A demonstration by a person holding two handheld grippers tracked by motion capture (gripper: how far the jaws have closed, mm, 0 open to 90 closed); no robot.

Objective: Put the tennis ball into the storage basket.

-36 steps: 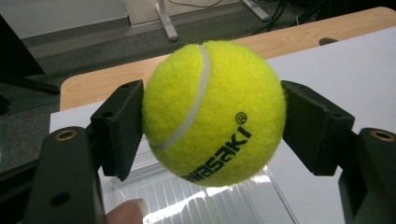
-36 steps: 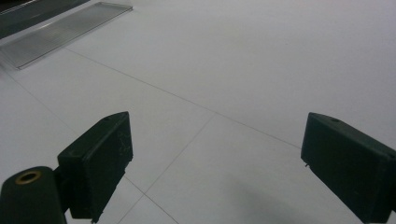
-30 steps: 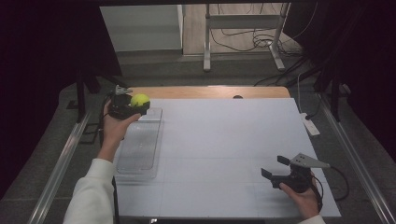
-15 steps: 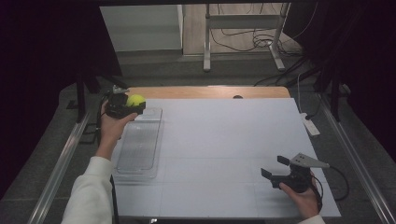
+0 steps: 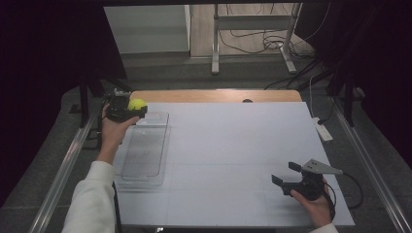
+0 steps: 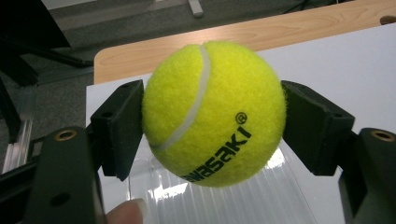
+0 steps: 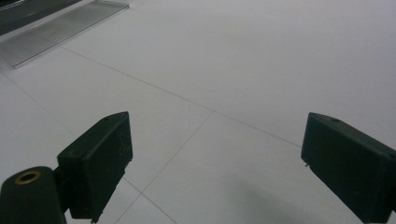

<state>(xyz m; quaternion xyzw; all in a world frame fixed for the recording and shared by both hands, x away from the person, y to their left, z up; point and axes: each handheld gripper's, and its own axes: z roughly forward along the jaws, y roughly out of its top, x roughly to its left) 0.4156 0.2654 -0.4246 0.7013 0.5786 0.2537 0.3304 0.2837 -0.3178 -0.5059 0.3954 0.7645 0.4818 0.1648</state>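
The left gripper (image 6: 212, 123) clamps a fuzzy yellow tennis ball (image 6: 214, 112), its black lettering legible close up, above a clear ribbed plastic tray (image 5: 145, 148); the right gripper (image 5: 287, 174) gapes empty.

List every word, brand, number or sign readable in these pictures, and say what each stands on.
"AWASAKI": dark print on the yellow felt tennis ball clamped in the left gripper; the start of the word curves out of sight under the ball.
"®": a registered mark on the same ball, just above the end of that word.
Nothing readable on the clear ribbed plastic tray, the white table top or the right gripper.
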